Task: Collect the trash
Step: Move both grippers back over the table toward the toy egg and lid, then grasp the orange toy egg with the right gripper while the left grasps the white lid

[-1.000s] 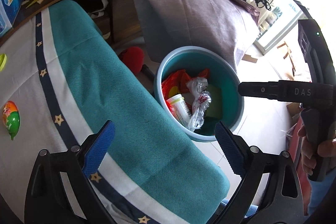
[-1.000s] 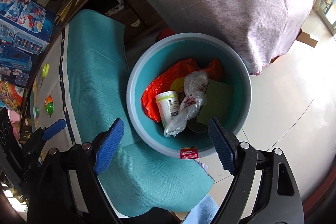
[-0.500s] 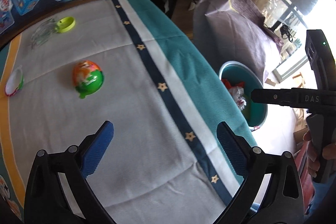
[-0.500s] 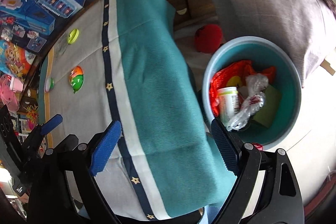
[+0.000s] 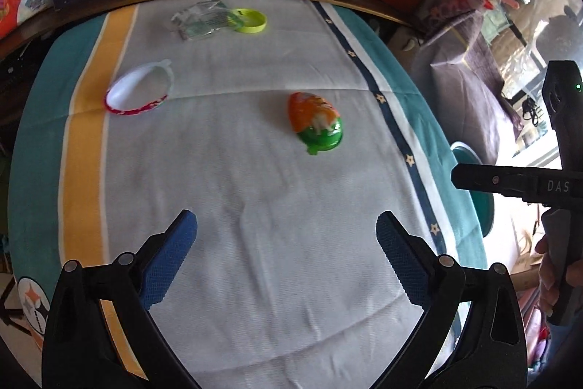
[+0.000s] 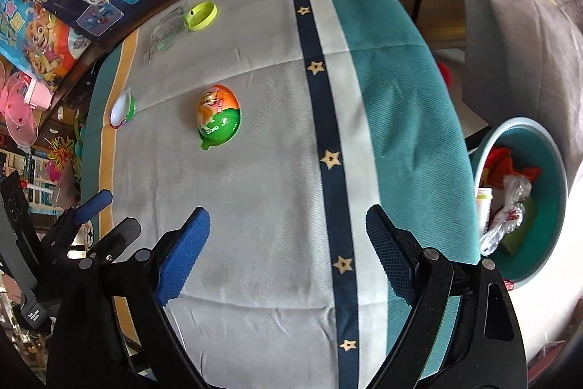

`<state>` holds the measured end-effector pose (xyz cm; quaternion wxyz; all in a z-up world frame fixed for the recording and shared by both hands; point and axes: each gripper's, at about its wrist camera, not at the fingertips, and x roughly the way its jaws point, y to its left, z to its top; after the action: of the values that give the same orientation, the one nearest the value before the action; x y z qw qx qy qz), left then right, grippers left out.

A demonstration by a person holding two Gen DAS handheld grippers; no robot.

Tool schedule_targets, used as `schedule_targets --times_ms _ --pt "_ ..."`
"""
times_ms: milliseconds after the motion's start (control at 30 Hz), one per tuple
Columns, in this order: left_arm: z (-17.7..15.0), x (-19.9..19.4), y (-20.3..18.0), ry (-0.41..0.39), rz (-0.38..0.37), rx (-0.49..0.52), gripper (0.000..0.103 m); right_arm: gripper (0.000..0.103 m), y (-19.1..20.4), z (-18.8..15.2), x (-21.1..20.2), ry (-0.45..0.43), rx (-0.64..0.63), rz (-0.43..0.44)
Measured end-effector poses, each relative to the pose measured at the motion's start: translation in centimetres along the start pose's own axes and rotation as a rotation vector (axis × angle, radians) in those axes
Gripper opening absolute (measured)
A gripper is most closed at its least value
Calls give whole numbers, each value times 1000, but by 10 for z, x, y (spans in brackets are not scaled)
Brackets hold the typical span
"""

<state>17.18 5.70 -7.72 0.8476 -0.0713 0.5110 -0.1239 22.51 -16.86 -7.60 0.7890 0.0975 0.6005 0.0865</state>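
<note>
Hovered between pickups with left gripper (image 5: 286, 245) and right gripper (image 6: 288, 243) both wide open and empty, egg-shaped wrapper (image 5: 316, 123) mid-tabletop toward the bin-side edge, likely needing a descent next.

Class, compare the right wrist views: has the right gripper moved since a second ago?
Yes. The right gripper has swung from over the bin to above the tablecloth, toward the egg-shaped toy; the bin now sits at right.
</note>
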Motion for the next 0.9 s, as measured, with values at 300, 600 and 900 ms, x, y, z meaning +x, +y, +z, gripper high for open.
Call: schedule_targets --times_ms 300,600,900 --pt "2 0 61 -7 66 -35 99 84 42 27 35 25 -45 12" --pt "6 -3 94 -69 134 8 99 84 69 57 73 13 -108 -28" --pt "26 7 121 -56 180 17 99 67 88 67 97 -21 -210 -127"
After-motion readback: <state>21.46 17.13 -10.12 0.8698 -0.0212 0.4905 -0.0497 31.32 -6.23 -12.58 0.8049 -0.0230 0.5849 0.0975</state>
